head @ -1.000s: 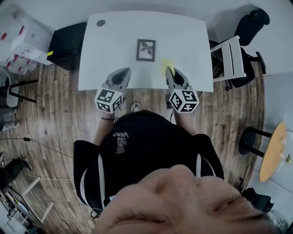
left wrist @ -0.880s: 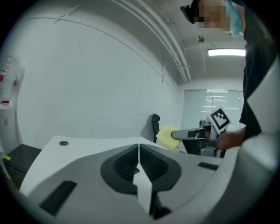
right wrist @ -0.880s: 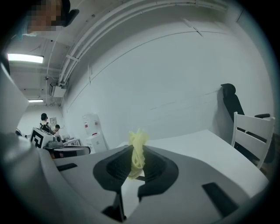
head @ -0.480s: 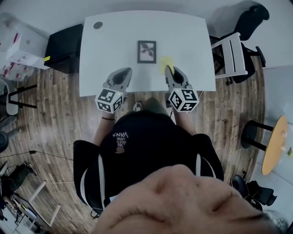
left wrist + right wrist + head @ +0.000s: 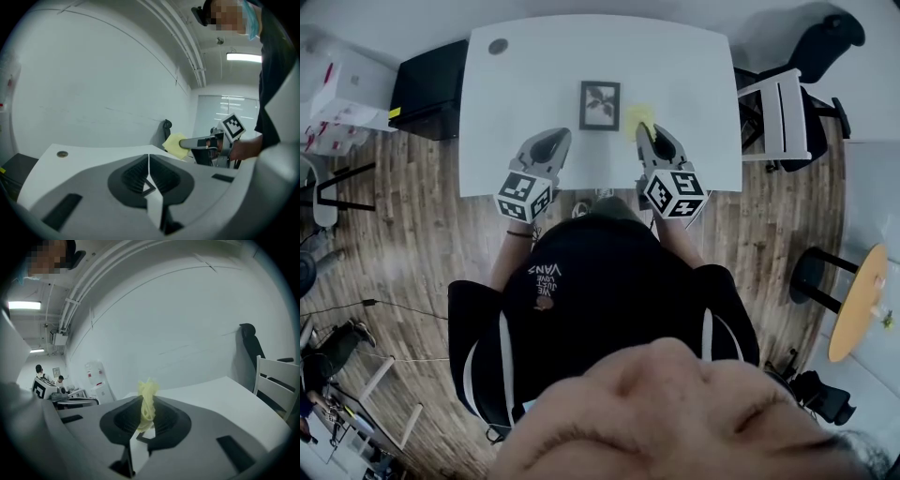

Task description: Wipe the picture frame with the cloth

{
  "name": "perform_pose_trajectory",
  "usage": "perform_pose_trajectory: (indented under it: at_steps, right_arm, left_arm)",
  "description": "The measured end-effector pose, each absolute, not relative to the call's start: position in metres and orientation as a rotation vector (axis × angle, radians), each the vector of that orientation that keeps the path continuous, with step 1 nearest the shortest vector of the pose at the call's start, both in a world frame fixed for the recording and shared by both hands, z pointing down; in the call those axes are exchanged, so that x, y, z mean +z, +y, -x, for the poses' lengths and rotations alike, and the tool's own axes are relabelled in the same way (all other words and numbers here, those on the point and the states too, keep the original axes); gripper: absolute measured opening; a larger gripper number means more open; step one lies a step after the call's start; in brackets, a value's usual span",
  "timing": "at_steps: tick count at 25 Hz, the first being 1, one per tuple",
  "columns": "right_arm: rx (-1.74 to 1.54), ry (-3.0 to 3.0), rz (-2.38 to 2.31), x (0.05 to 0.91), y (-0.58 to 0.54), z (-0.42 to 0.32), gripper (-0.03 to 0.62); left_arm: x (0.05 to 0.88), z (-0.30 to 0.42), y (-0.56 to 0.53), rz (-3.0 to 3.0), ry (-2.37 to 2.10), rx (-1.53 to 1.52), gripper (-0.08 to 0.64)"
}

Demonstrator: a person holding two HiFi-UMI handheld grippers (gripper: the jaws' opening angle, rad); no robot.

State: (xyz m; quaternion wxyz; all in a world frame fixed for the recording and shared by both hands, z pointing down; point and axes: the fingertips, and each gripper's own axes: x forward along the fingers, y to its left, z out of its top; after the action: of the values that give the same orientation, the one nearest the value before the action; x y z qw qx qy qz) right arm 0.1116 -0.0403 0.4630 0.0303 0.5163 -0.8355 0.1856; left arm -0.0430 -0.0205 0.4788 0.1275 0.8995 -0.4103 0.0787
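The white table [image 5: 694,66] fills the top of the head view, with a white chair [image 5: 778,108] off its right edge and a black cabinet [image 5: 427,89] off its left. The picture frame [image 5: 600,105] sits near the table's middle, dark-edged and face up to the camera. Its long axis runs away from the person toward the far edge, its short sides near and far.

The left gripper [image 5: 551,142] hovers over the near edge, left of and nearer than the frame, jaws pressed together on nothing. The right gripper [image 5: 645,133] is clamped on the yellow cloth [image 5: 636,116], which bunches upright between its jaws [image 5: 147,399], just beside the frame's right edge.
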Motion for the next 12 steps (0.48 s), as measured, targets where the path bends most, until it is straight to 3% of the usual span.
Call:
perform_pose_trajectory:
  at_steps: [12]
  right_arm:
    - [0.574, -2.632, -1.44, 0.471, -0.098, -0.11, 0.048]
  left_arm:
    - [0.479, 0.028, -0.075, -2.575, -1.282, 0.228, 0.018]
